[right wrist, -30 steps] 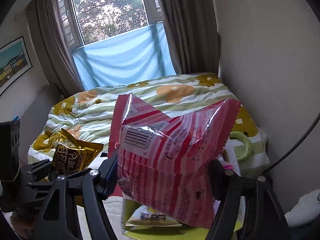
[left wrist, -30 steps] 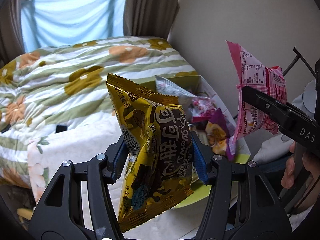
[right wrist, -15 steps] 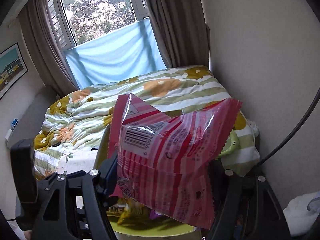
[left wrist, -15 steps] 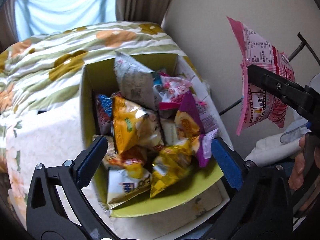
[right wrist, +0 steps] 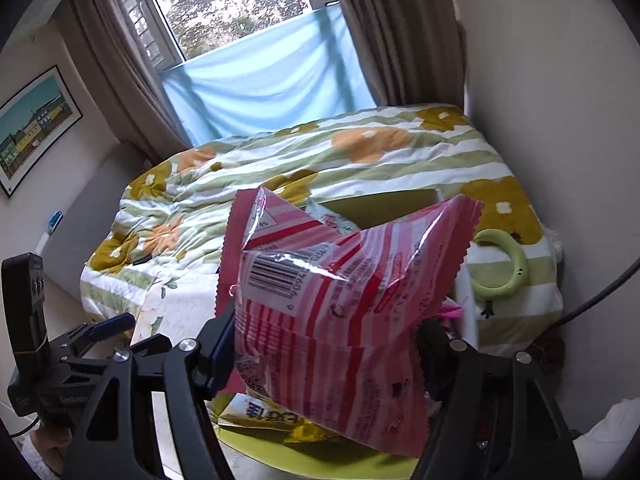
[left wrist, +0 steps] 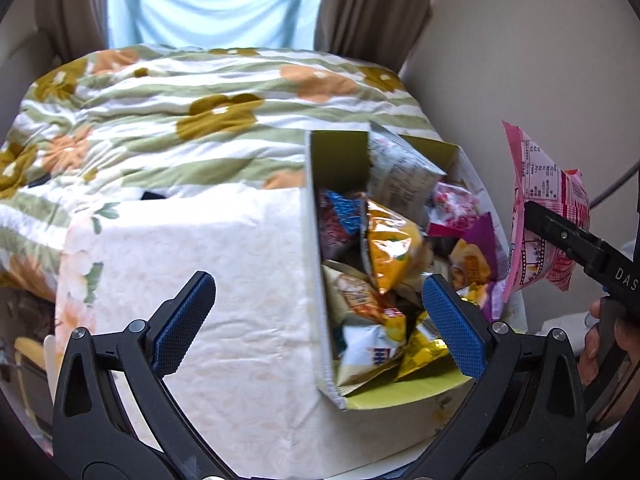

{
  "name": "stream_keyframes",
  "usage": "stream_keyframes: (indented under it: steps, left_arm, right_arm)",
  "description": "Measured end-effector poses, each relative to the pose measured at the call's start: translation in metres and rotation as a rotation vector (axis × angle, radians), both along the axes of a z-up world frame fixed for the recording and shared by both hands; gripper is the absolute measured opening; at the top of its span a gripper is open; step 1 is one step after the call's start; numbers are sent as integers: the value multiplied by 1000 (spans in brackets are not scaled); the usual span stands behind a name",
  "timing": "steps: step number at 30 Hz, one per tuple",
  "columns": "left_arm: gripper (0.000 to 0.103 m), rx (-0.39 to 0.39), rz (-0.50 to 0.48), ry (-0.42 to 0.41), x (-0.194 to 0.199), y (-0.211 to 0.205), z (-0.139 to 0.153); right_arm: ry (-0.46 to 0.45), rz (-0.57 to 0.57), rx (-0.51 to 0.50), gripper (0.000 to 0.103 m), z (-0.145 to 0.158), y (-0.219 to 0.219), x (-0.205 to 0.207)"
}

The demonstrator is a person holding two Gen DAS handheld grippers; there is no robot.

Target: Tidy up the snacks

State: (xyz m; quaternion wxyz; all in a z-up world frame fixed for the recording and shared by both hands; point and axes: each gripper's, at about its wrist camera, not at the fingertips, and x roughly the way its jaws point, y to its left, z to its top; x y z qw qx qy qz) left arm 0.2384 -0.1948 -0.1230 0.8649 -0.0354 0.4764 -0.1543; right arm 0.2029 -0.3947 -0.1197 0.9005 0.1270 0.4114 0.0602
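Pink striped snack bag is kept clamped in the right gripper for dropping into the snack box at two o'clock, while the left gripper is held wide and empty.

Left gripper tilts downward, jaws spread wide and empty; right gripper angles down, jaws clamped.

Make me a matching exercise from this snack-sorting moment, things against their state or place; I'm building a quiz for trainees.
Things:
1. left hand-held gripper
2. right hand-held gripper
3. pink striped packet
4. green ring

States or places:
A. clamped between blue pads
B. open, holding nothing
C. lying on the flowered quilt
D. shut on a snack

Pairs: 1-B, 2-D, 3-A, 4-C
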Motion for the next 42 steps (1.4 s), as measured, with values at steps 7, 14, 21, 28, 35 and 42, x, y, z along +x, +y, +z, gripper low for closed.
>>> stream_keyframes:
  steps: [7, 14, 21, 28, 35, 42]
  left_arm:
    - [102, 58, 84, -31, -11, 24, 2]
    - [102, 71, 109, -14, -43, 43, -13]
    - [102, 63, 76, -76, -81, 59, 6]
    - [102, 62, 73, -247, -137, 91, 70]
    - [102, 52, 118, -425, -204, 127, 122]
    - [103, 97, 110, -521, -256, 138, 136]
  right_arm:
    - [-7, -11, -50, 99, -15, 4, 20]
    - [-42, -47, -106, 103, -25, 8, -18]
    - [-62, -67, -111, 103, -8, 27, -63]
    - [-154, -82, -169, 103, 39, 68, -125]
    - [-241, -104, -233, 103, 82, 106, -187]
    - [-288, -119, -287, 103, 96, 134, -228]
